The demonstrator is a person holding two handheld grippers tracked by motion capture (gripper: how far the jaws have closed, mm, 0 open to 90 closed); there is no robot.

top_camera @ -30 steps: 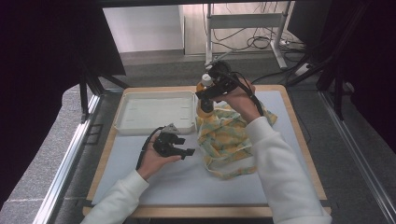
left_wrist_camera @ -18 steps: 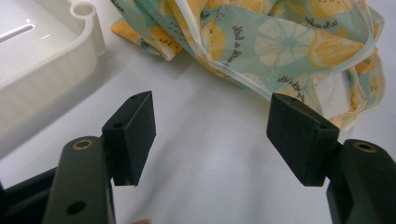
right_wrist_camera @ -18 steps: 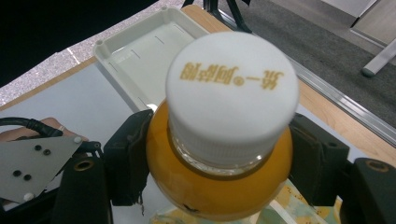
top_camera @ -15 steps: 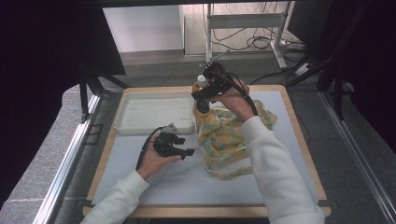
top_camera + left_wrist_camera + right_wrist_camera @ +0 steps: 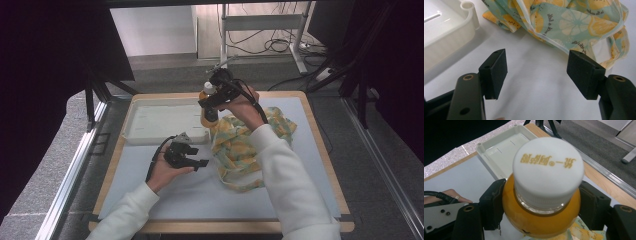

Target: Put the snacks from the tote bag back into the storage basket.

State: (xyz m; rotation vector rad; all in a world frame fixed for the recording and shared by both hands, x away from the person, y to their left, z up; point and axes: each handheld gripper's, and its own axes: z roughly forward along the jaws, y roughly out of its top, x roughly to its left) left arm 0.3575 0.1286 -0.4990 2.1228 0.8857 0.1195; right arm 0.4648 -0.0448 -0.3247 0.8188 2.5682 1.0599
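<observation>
Here the right gripper (image 5: 541,210) pinches an orange juice bottle (image 5: 541,217) aloft, between lemon-print bag (image 5: 245,145) and white tray (image 5: 160,120). Left gripper (image 5: 536,72) rests near, fingers spread. Likely next: lowering it into the tray.

Even overhead light — soft shadows, dark surroundings, slight softness.

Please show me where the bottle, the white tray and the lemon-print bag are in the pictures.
bottle (image 5: 548,167), right gripper view, on its white cap.
white tray (image 5: 162,120), high view, on its bare floor.
lemon-print bag (image 5: 574,22), left gripper view, on a printed fold of the fabric.
</observation>
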